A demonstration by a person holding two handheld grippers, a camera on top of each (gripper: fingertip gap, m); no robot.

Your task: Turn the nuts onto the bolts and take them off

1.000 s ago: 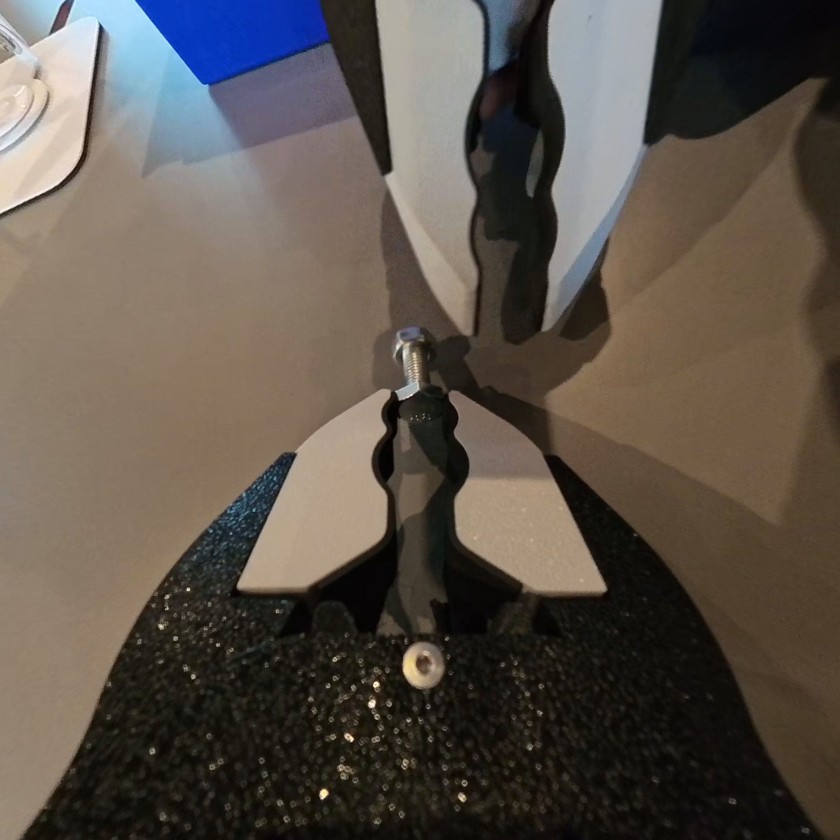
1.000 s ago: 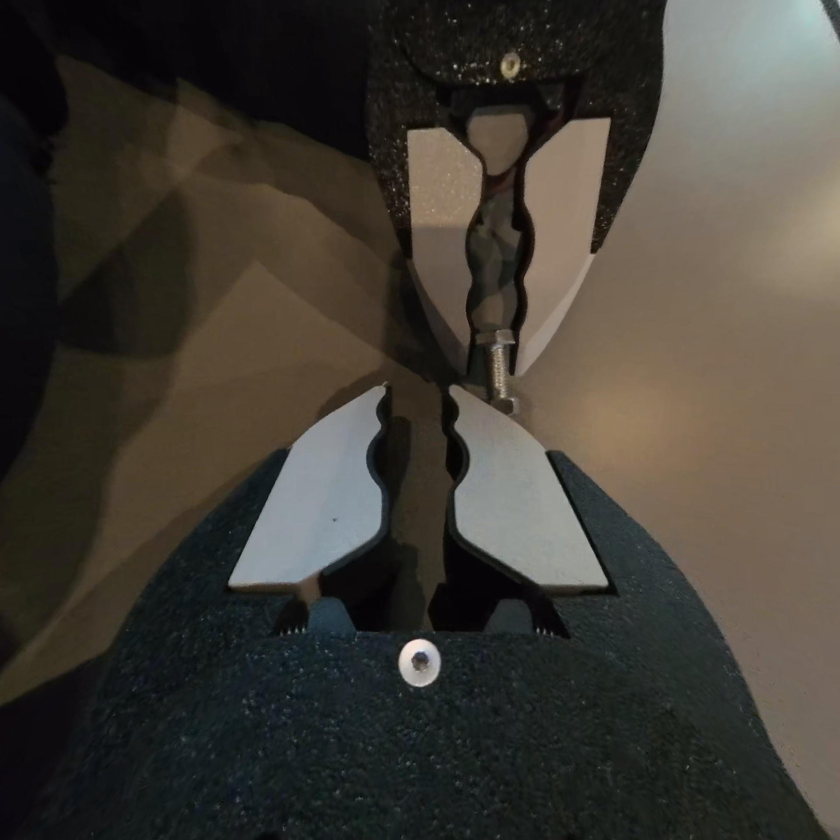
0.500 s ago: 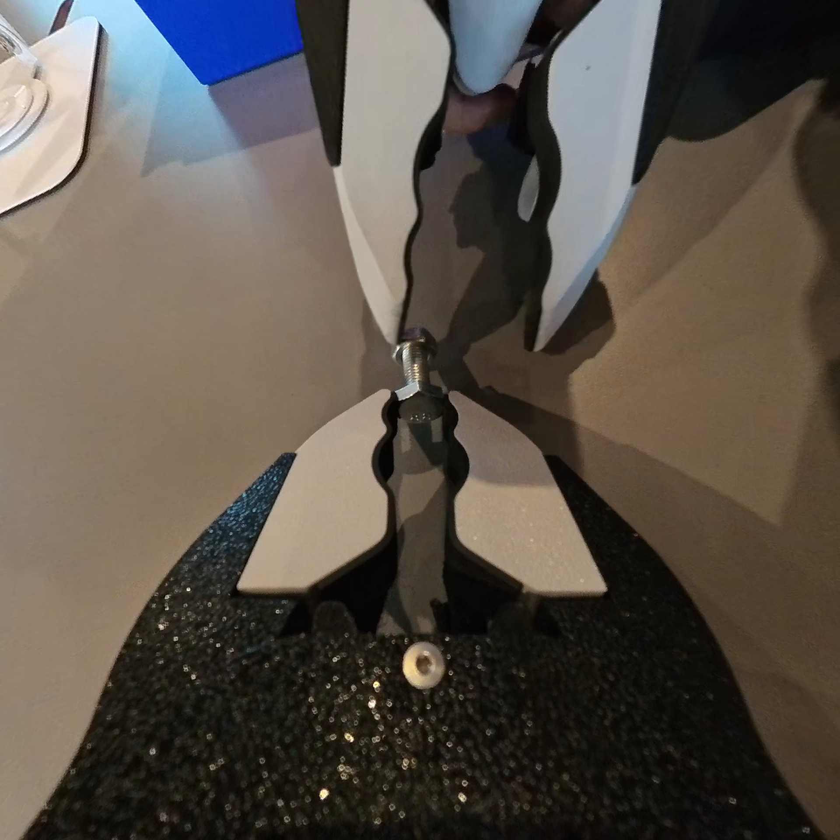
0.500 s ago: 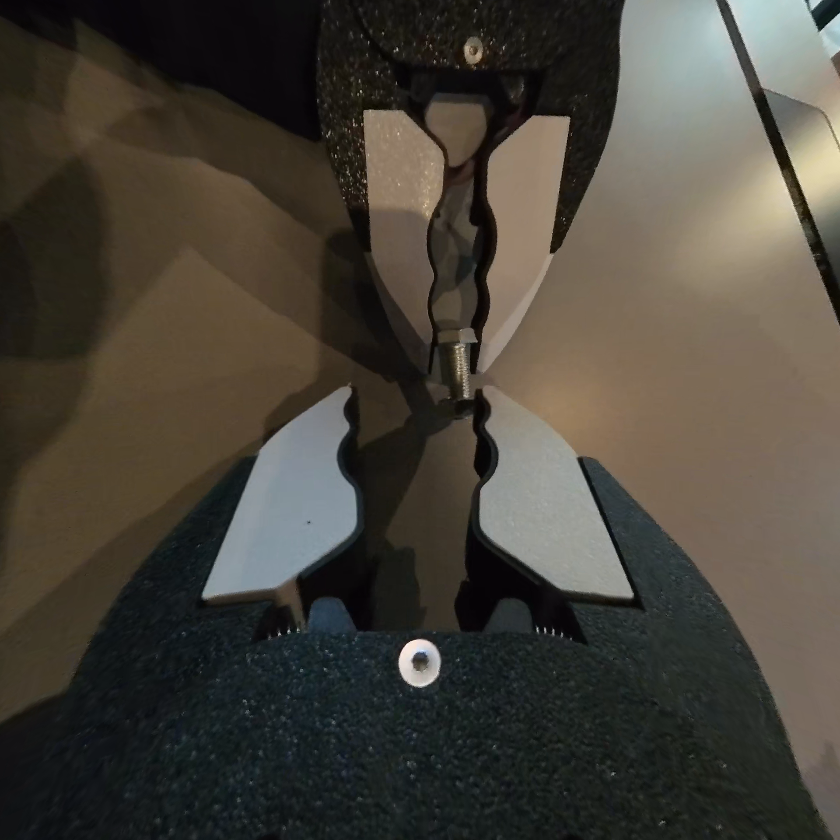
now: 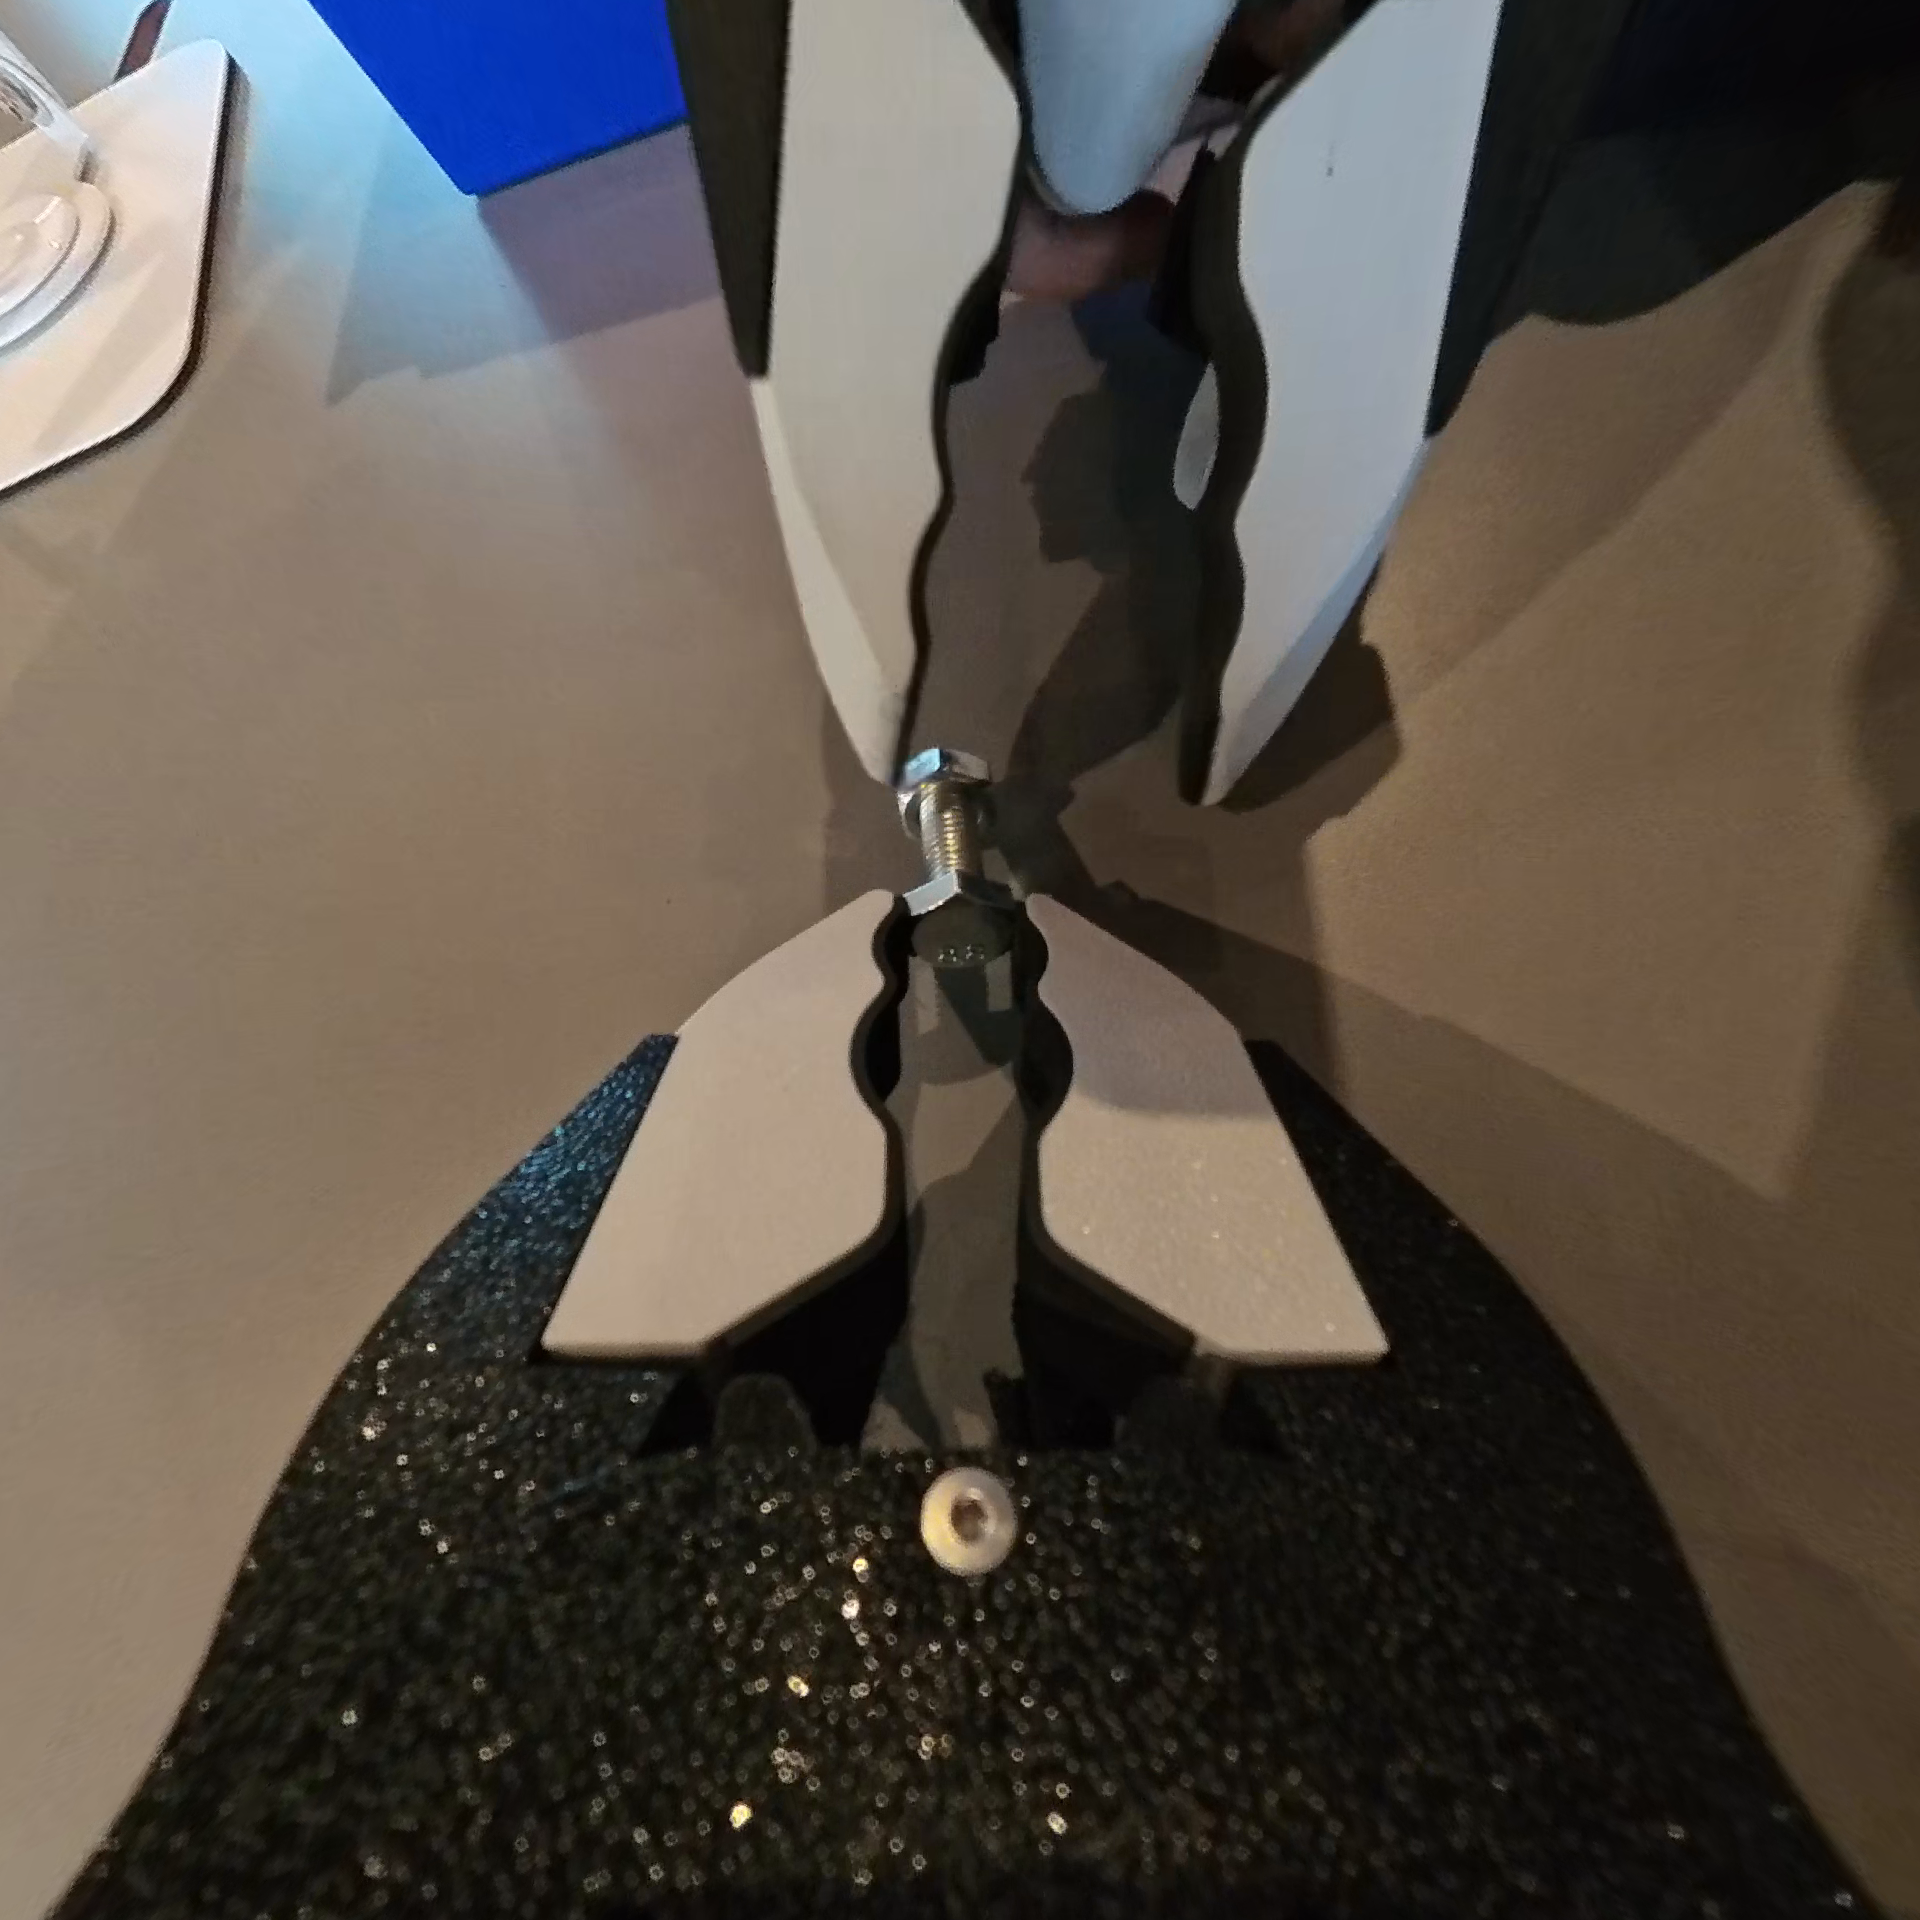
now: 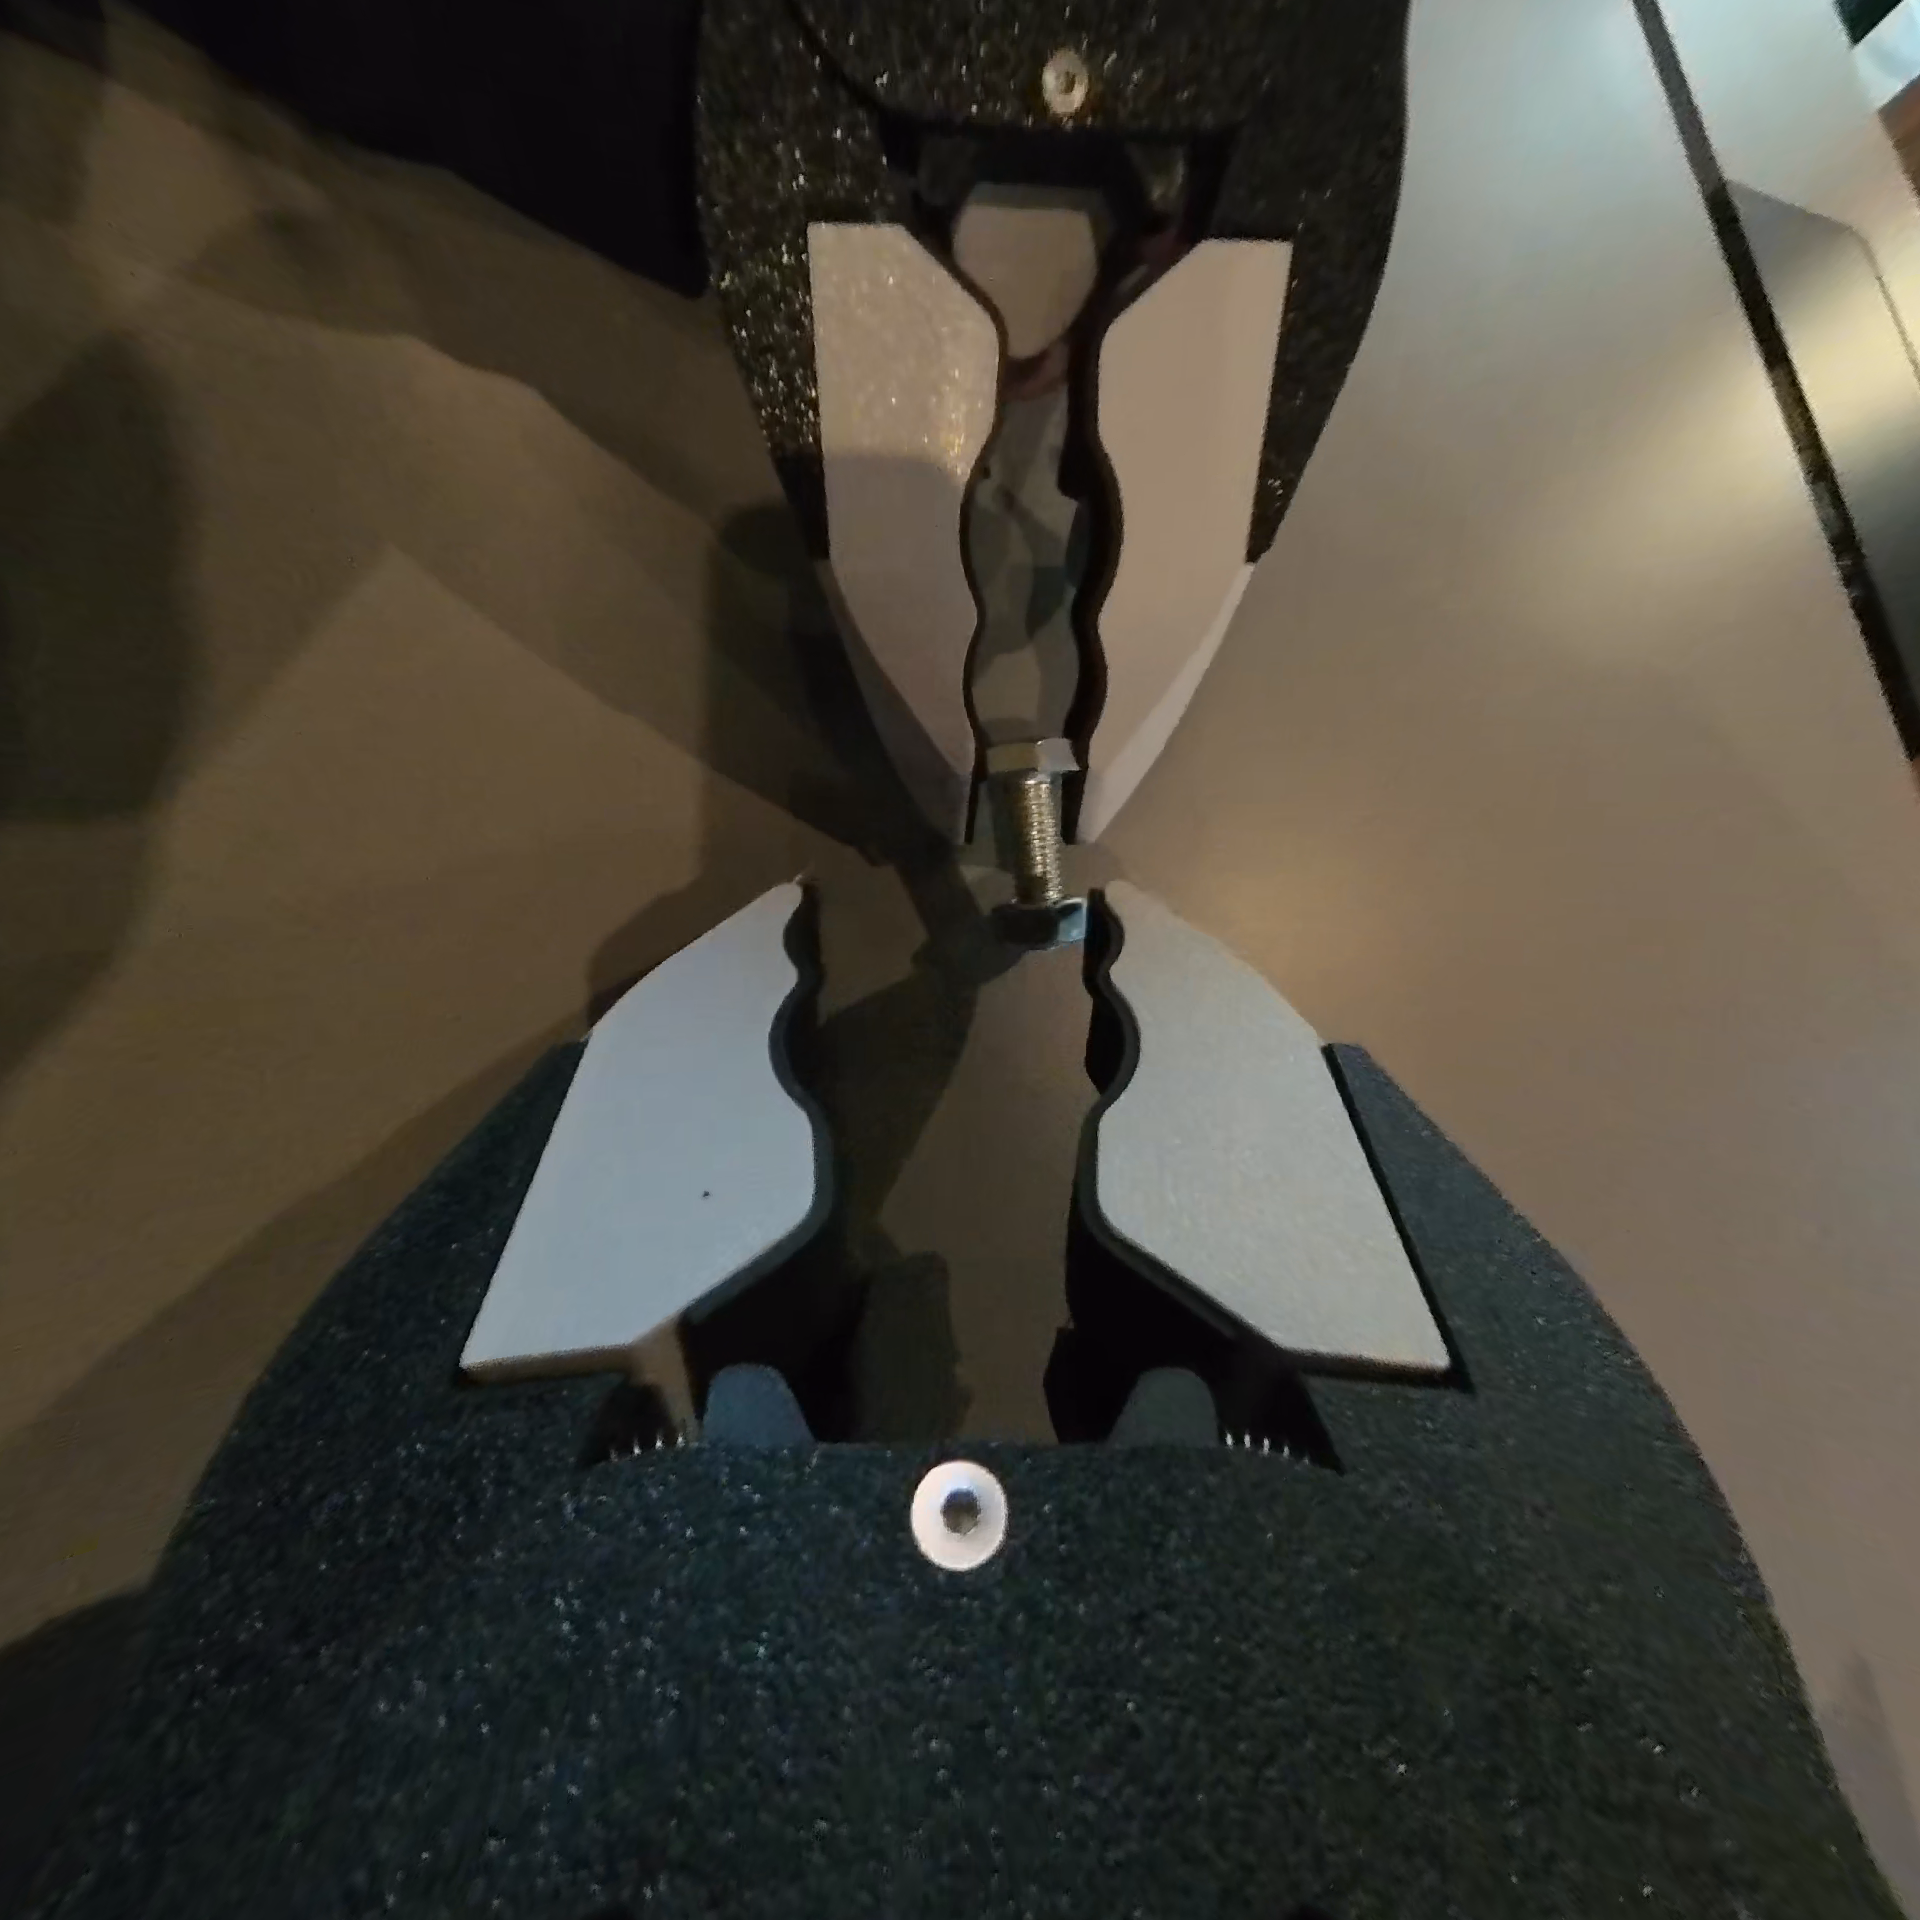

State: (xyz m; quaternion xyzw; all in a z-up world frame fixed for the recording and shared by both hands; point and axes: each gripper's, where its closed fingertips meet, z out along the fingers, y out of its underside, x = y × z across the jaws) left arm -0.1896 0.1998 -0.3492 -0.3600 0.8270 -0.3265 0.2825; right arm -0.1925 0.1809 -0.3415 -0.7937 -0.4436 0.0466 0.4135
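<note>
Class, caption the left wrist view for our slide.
Left gripper clamps bolt; open right gripper nears nut.

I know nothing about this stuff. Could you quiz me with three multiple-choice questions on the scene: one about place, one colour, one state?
1. Where is the nut? A) threaded on the bolt B) loose on the table C) in a tray
2. What colour is the box at the back? A) red B) blue C) green
3. The right hand-held gripper is: A) shut on the nut B) shut on the bolt C) open
Answers: 1 A, it sits at the thread's tip; 2 B, plainly blue; 3 C, a wide gap separates its fingers.
</note>
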